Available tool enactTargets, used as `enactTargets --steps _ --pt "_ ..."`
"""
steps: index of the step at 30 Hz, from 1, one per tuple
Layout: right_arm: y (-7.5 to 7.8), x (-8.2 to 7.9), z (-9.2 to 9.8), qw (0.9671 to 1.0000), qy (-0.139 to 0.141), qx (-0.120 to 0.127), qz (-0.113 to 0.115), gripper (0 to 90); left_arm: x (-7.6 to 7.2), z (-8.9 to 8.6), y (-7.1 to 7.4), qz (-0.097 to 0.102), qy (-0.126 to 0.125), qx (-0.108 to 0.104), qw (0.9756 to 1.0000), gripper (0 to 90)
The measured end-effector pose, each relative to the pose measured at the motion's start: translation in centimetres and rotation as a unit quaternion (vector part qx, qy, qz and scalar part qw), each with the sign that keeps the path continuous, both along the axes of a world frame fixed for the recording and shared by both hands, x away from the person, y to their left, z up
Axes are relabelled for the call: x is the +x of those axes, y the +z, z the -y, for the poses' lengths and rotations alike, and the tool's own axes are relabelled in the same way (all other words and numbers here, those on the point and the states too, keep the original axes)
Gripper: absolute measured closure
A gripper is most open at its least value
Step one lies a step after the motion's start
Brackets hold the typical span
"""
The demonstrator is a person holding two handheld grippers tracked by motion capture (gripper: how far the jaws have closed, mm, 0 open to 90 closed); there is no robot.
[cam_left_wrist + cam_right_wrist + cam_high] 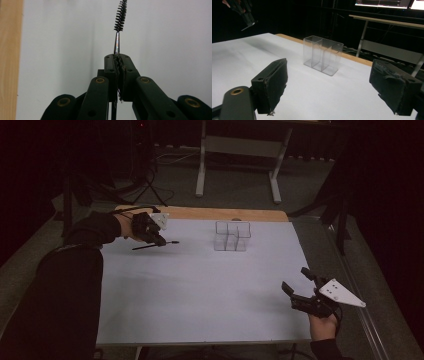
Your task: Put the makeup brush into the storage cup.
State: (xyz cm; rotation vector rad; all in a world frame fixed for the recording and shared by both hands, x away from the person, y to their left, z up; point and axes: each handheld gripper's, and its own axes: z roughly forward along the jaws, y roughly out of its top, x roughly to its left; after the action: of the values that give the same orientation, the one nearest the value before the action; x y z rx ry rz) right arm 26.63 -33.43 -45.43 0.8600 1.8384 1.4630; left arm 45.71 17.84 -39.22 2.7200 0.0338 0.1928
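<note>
A thin black brush (156, 244) with a metal stem and a bristle tip (120, 15) is clamped in my left gripper (159, 240), held above the white table at the far left. The jaws press together on the stem (116, 46). A clear plastic organizer (232, 236) with upright compartments stands at the back middle of the table, to the right of the brush; it looks empty (322, 55). My right gripper (297, 282) hovers near the table's front right corner, open, with nothing between its pads (272, 82), facing the organizer.
The white tabletop (200, 290) has a wooden strip (210, 213) along its far edge. A white-legged desk (240, 150) stands on the floor beyond. A dark sleeve (60, 290) covers the near left side.
</note>
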Motion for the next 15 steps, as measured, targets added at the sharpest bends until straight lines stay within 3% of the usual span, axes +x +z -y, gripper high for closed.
enactTargets --steps 2,5,11,12,14,15 --pt "0.0 0.0 0.0 1.0 0.0 0.0 0.0 14.9 0.0 0.0 0.0 0.0 0.0 0.0 1.0 86.9" --pt "0.0 0.0 0.0 1.0 0.0 0.001 0.0 14.9 -0.7 0.0 1.0 0.012 0.012 -0.027 0.9995 87.0" --pt "0.0 0.1 -0.1 1.0 0.002 0.002 0.0 14.9 -1.2 0.1 1.4 0.008 0.03 -0.055 0.998 87.0" --pt "0.0 0.1 -0.1 1.0 0.003 0.001 -0.001 14.9 -1.3 0.2 1.5 -0.003 0.038 -0.07 0.9968 87.0" --pt "-0.1 0.1 -0.1 1.0 0.003 0.001 -0.002 14.9 -1.3 0.2 1.5 -0.003 0.038 -0.07 0.9968 86.9" --pt "-0.1 0.2 -0.2 1.0 0.004 0.001 -0.002 14.9 -1.5 0.4 1.5 -0.013 0.054 -0.106 0.9928 87.0"
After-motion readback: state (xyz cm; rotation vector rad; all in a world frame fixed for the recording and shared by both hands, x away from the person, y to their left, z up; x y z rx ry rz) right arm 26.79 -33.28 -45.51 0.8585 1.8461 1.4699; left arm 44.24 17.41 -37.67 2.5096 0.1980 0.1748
